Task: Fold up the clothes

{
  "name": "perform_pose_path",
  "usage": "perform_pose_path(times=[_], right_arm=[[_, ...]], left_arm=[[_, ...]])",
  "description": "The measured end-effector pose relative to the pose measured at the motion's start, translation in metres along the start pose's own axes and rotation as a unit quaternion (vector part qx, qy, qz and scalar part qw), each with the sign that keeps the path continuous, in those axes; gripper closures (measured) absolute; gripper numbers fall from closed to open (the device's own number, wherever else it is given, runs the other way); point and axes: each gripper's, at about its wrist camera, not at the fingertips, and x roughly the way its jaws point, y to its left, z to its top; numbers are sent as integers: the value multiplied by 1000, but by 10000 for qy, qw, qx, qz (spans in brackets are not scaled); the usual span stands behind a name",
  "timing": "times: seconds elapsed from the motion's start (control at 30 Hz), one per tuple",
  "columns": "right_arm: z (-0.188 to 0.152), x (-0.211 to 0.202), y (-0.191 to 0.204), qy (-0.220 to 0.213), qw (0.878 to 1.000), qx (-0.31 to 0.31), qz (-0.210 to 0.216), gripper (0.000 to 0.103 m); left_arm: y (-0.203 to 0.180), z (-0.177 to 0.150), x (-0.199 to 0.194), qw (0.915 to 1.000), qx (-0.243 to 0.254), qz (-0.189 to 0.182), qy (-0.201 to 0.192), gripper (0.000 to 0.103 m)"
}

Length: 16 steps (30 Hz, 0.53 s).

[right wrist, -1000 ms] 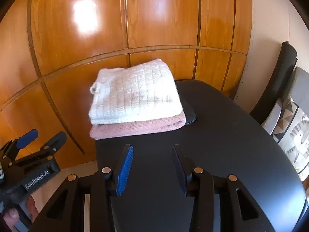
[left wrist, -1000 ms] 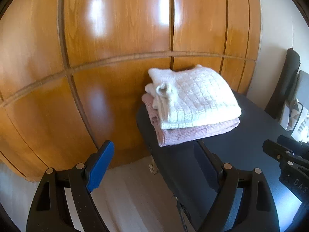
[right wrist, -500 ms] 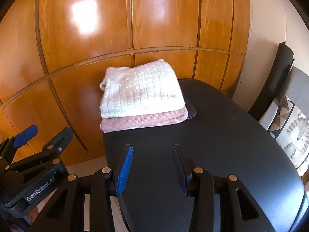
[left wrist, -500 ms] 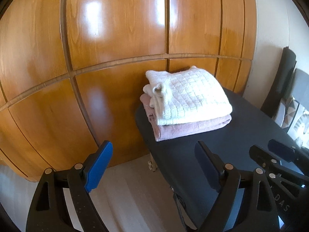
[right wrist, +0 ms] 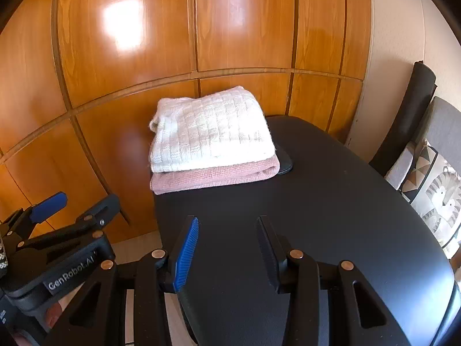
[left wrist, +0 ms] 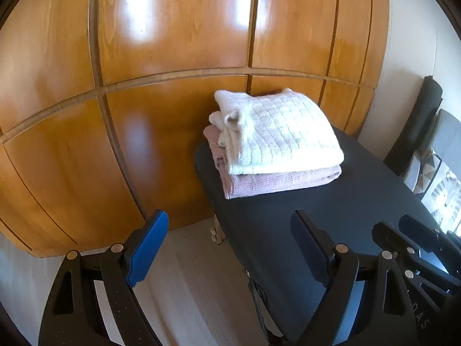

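My left gripper [left wrist: 227, 248] and right gripper [right wrist: 227, 248] hang open and empty over the table's [right wrist: 331, 201] near end; white knit [right wrist: 210, 132] lies folded on pink knit [right wrist: 213, 176] at its far-left corner, so I judge folding finished, nothing left to fetch in view.

Folded white sweater [right wrist: 211, 132] atop pink one [right wrist: 216, 174]

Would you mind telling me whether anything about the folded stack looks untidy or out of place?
Mostly tidy: the white knit lies squarely on the pink one at the table's far end. One loose bit of the white knit, perhaps a cuff, bunches out at the stack's left side.
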Motion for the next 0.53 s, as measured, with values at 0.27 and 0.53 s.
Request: perform_pose_path(times=[0.27,0.53], right_arm=[[-2,-2,-1,7,10000,24,4,60],[-3,-2,-1,59,9999,83,84,60]], left_arm=[[2,-6,-8,9981,-246,518,-229,12],[-5,-3,-22,9972,-20,496,-566,12]])
